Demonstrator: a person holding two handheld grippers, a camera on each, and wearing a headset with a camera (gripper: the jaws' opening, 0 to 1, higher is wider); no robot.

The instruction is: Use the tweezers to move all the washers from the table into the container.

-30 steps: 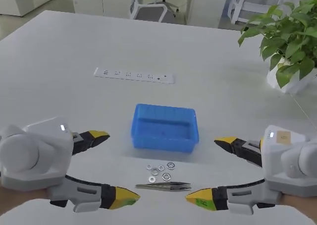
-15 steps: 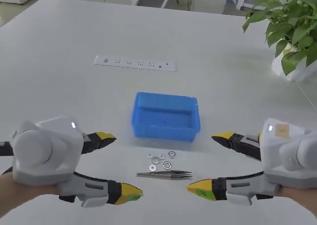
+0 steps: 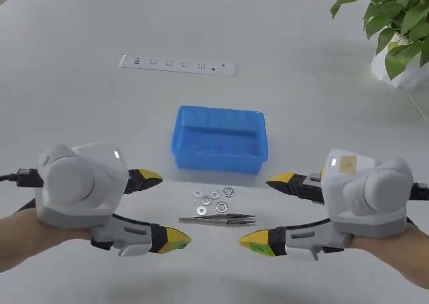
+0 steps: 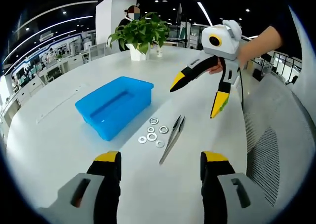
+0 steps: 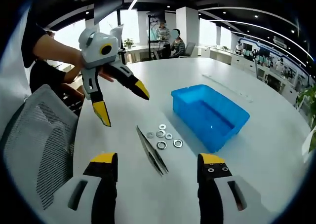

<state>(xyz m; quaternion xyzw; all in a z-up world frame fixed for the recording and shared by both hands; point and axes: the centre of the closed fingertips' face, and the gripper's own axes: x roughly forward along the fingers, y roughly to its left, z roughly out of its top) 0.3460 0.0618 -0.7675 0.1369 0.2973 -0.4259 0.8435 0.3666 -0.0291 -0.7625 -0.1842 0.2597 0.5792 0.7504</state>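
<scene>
Blue plastic makes the landmark: the container (image 3: 218, 161) sits open on the white table (image 3: 80, 116), and I can make out nothing inside it. The washers (image 3: 213, 198), a handful of small metal rings, lie in a loose cluster just in front of the container's near wall. The tweezers (image 3: 218, 219) lie flat just past them on the person's side, apart from the rings as far as I can tell. I judge the task to be at its very start, with the tool not picked up and every washer on the table. The left gripper (image 3: 171, 207) hovers left of the tweezers and the right gripper (image 3: 256, 210) to their right, both on the near side of the container. Their tips point inward toward one another, above the table and touching nothing, with the jaws of both spread wide and empty. The next move calls for one gripper to descend over the tweezers and close across both thin arms near mid-length, leaving the tips free to pinch. Lying thin and flat, the tool may skid.
</scene>
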